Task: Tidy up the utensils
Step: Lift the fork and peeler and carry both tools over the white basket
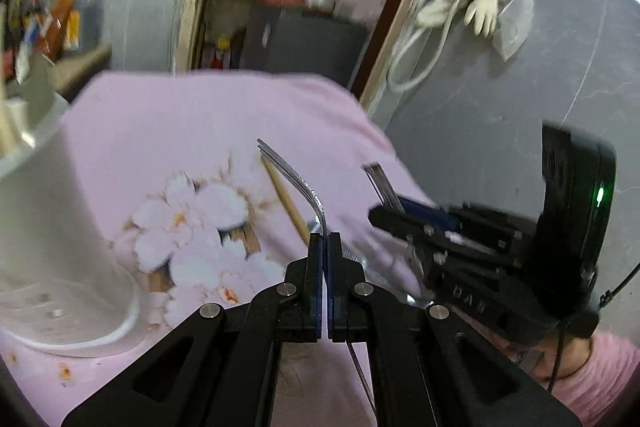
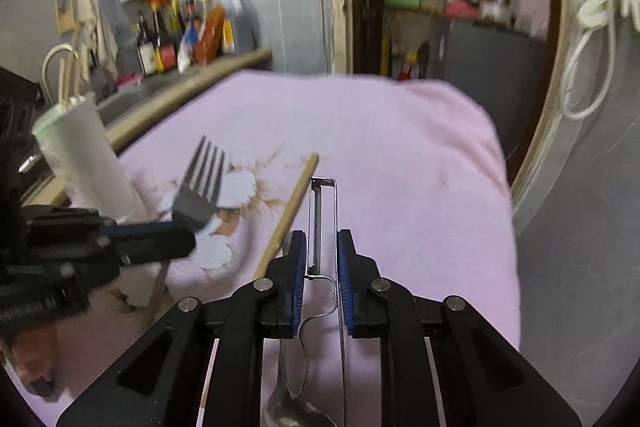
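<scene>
**Both grippers lifted utensils over the pink cloth**

The left gripper [image 1: 324, 235] had its jaws pressed fully together on the neck of a metal fork [image 1: 298, 183]. The fork stood up out of the pads, its tines curving away toward the far edge of the pink cloth [image 1: 208, 115] that covered the table. In the right wrist view the same fork [image 2: 202, 183] showed tines-up at the left, in front of the flower print on the cloth.

The right gripper [image 2: 322, 251] held a metal peeler [image 2: 322, 223] between its blue pads, the jaws narrowed to the width of the peeler's frame. The serrated blade pointed straight ahead, toward the far edge of the cloth. Whether the left-hand pad actually touched the frame was hard to tell; the right-hand pad lay against it.

A wooden chopstick [image 2: 289, 211] lay flat on the cloth near its middle, just left of the peeler and slanting toward the far edge. A spoon [image 2: 294, 399] lay on the cloth below the right gripper, near the near edge, bowl toward the camera.

A white utensil holder [image 2: 86, 159] (tall, with sticks showing at its mouth) stood at the left edge of the cloth, beside the fork. Motion blur softened much of both views.
</scene>
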Demonstrator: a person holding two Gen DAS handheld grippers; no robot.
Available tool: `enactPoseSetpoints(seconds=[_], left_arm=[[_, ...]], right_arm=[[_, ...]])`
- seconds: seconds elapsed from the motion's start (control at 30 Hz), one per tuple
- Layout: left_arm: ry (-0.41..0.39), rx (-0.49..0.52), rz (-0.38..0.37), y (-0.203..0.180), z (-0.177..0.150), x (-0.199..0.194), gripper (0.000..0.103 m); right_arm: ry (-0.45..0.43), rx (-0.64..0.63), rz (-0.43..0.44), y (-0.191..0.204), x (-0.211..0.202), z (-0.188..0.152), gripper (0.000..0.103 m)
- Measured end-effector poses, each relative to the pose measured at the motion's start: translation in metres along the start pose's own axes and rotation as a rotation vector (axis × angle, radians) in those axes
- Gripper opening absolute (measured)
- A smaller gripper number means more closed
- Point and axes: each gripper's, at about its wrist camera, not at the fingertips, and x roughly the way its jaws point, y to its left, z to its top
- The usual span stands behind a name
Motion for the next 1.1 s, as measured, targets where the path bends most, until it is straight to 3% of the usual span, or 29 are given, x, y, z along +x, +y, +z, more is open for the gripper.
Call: enactPoseSetpoints(seconds=[0.17,0.3,0.6,0.93,1.1], left_arm=[[-0.155,0.023,0.031,-0.008,0.0,-0.031,0.0],[-0.246,0.053,0.055,-0.016,-0.003,-0.052,0.0],[-0.433,0.145,0.125,-0.021,0.01,-0.096,0.0],[-0.601,0.213,0.207,0.014,0.027,-0.163,0.0],[-0.666,0.23,0.284,0.033,0.032,-0.191,0.0]], right_arm=[[-0.213,-0.022,-0.07,0.017,-0.036,-0.004,0.013],[-0.335,-0.035,-0.097,0.031,-0.055,0.0,0.013],[-0.507,-0.072,-0.069,0.067,-0.079,0.03,0.013],[-0.704,-0.055,0.01,0.11,-0.104,0.067,0.013],[-0.771,-0.055,0.071,0.139,-0.105,0.089,0.013]])
